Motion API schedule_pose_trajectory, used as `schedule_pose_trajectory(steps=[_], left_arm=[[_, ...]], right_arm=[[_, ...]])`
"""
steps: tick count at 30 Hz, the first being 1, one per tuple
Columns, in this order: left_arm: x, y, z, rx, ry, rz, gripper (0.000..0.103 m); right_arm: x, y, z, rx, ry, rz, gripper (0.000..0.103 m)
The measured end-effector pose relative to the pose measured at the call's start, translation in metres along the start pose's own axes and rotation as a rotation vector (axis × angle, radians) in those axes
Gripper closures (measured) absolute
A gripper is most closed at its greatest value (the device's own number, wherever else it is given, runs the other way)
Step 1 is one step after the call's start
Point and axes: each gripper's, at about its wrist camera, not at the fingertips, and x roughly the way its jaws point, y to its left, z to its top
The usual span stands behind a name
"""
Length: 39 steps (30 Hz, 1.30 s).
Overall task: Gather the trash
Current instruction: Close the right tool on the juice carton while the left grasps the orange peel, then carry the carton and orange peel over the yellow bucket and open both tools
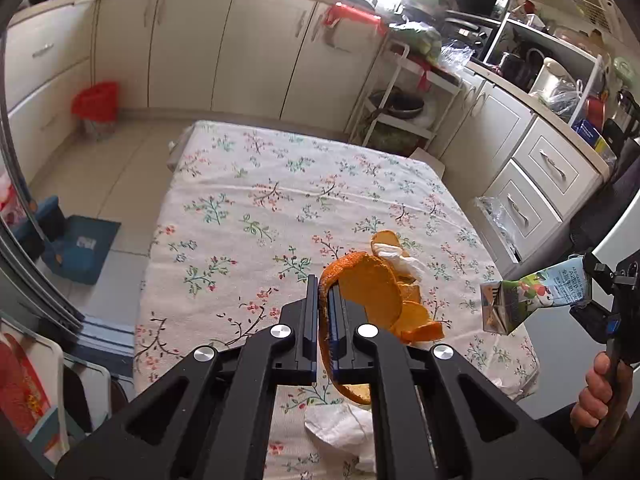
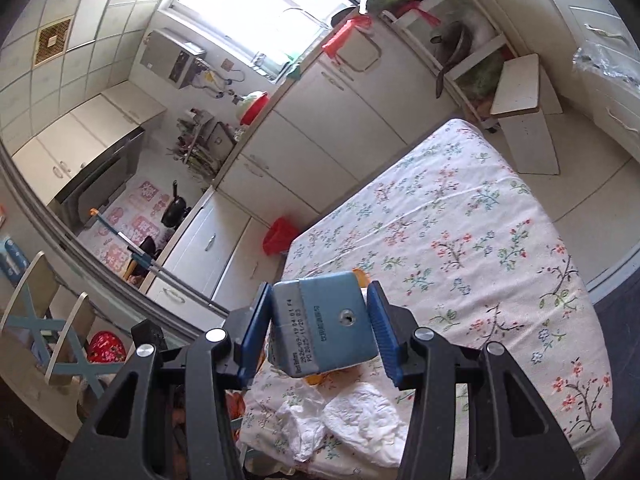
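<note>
The left gripper (image 1: 325, 304) is clamped on a strip of orange peel (image 1: 370, 294), its jaws nearly together with the rind edge pinched between the pads; the peel curls out to the right above the table; the right gripper (image 2: 318, 326) is closed on a small drink carton (image 2: 324, 330), one blue pad against each side, the carton's flat blue end with its printed date facing the camera; in the left wrist view the same carton (image 1: 534, 294) projects leftward from that gripper past the table's right edge, and a hand (image 1: 600, 396) holds the handle below. More peel pieces (image 1: 390, 246) lie on the table just beyond the held strip; a crumpled white tissue (image 2: 352, 420) lies near the table's near edge, under both grippers. The table is covered by a white floral tablecloth (image 1: 256, 208), otherwise bare toward its far end. Cream cabinets (image 1: 240, 48) line the far wall beneath a bright window; a bin with a red bag (image 1: 96, 108) stands on the tiled floor against the cabinets, well apart from the table; a white shelf rack (image 1: 404, 96) stands near the table's far right corner.
</note>
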Motion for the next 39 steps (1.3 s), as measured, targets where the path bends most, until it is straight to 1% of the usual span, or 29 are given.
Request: schedule_pose_trajectory(steps=[4, 7, 12, 15, 20, 27, 33, 39], left_arm=[[-0.029, -0.009, -0.014, 0.007, -0.039, -0.008, 0.099], [-0.048, -0.017, -0.033, 0.007, -0.04, -0.017, 0.099], [-0.081, -0.04, -0.063, 0.067, -0.053, 0.002, 0.099], [-0.099, -0.051, -0.079, 0.084, -0.058, 0.004, 0.099], [-0.123, -0.068, -0.114, 0.108, -0.045, 0.008, 0.099], [-0.148, -0.082, -0.15, 0.123, -0.035, 0.008, 0.099], [-0.164, -0.089, -0.163, 0.131, -0.039, 0.007, 0.099], [-0.171, -0.094, -0.171, 0.136, -0.041, 0.008, 0.099]], right_arm=[[-0.01, 0.021, -0.014, -0.066, 0.006, 0.019, 0.055], [-0.018, 0.033, -0.03, -0.098, 0.022, 0.035, 0.055], [-0.036, 0.042, -0.066, -0.122, 0.074, 0.047, 0.055], [-0.045, 0.045, -0.083, -0.119, 0.108, 0.048, 0.055], [-0.061, 0.047, -0.111, -0.13, 0.165, 0.028, 0.055], [-0.075, 0.047, -0.148, -0.17, 0.238, -0.029, 0.055], [-0.072, 0.039, -0.176, -0.199, 0.304, -0.099, 0.055], [-0.06, 0.038, -0.193, -0.255, 0.346, -0.147, 0.055]])
